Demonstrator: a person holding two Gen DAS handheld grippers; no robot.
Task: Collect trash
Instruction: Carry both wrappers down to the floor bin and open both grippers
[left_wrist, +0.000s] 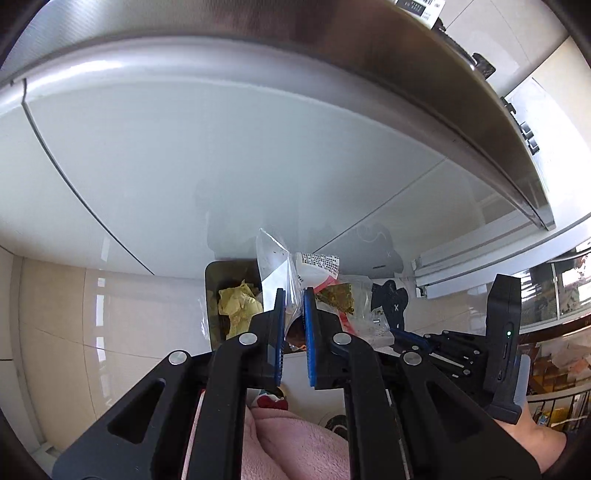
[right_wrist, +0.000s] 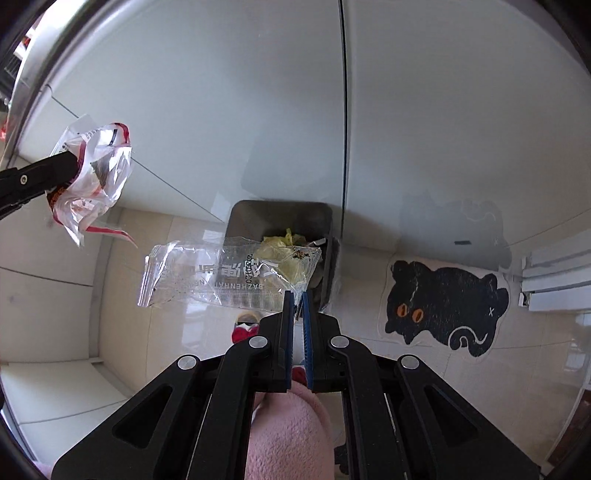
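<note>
Right gripper (right_wrist: 298, 295) pinches the clear wrapper (right_wrist: 225, 275) by its right end, long axis trailing left, just near of the bin (right_wrist: 242, 218); left gripper (left_wrist: 294, 295) clamps a crumpled wrapper (left_wrist: 295, 269) farther left.

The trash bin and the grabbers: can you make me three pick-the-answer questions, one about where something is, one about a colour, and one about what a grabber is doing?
1. Where is the trash bin?
A. on the floor by the white cabinet
B. on a shelf
C. on the cat mat

2. What colour is the crumpled paper in the bin?
A. blue
B. yellow
C. pink

3. What is the right gripper doing?
A. hanging open
B. pinching a clear wrapper
C. holding a cup

Answers: 1 A, it stands against the cabinet; 2 B, the paper looks yellow; 3 B, the clear wrapper sits between its pads.
</note>
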